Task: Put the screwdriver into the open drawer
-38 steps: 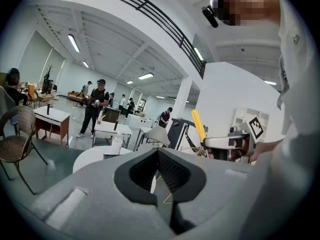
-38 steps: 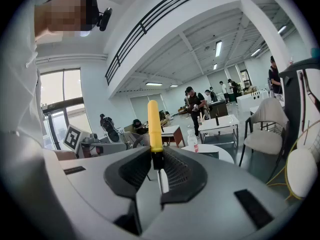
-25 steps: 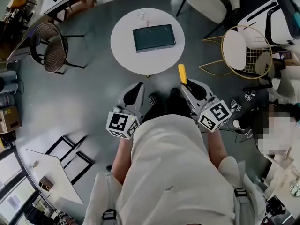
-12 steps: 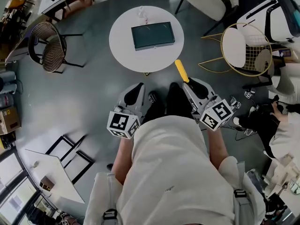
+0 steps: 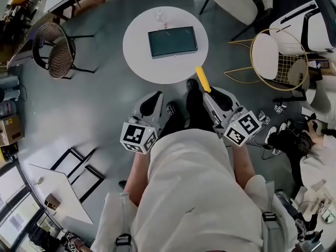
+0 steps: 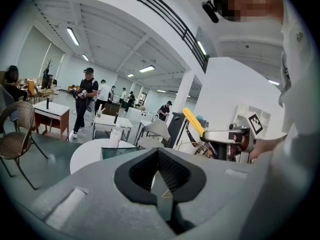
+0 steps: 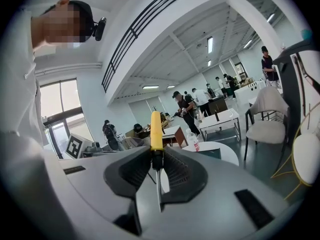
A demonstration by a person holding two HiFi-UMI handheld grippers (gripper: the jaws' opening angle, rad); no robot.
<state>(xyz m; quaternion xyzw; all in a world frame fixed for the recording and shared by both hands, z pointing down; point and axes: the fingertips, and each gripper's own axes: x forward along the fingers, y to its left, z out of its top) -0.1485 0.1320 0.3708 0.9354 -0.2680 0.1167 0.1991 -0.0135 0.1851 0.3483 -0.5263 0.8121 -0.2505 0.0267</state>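
My right gripper (image 5: 208, 94) is shut on a screwdriver (image 5: 202, 80) whose yellow handle sticks out past the jaws toward the round white table (image 5: 140, 56). In the right gripper view the screwdriver (image 7: 156, 129) stands upright between the pads, its metal shaft running back toward the camera. My left gripper (image 5: 152, 100) is shut with nothing in it, level with the right one; its closed jaws (image 6: 159, 154) fill the left gripper view. A dark green rectangular box (image 5: 172, 41) lies on the table; whether it is the drawer I cannot tell.
A small bottle (image 5: 159, 16) stands at the table's far edge. A wicker chair (image 5: 52, 49) is at the left, a gold wire chair (image 5: 275, 56) at the right, a white chair (image 5: 236, 1) beyond. A person (image 5: 312, 159) sits low at the right. Grey floor surrounds the table.
The screwdriver's handle has tilted slightly left. The wearer's dark shoe has stepped forward toward the table. The left gripper has barely shifted.
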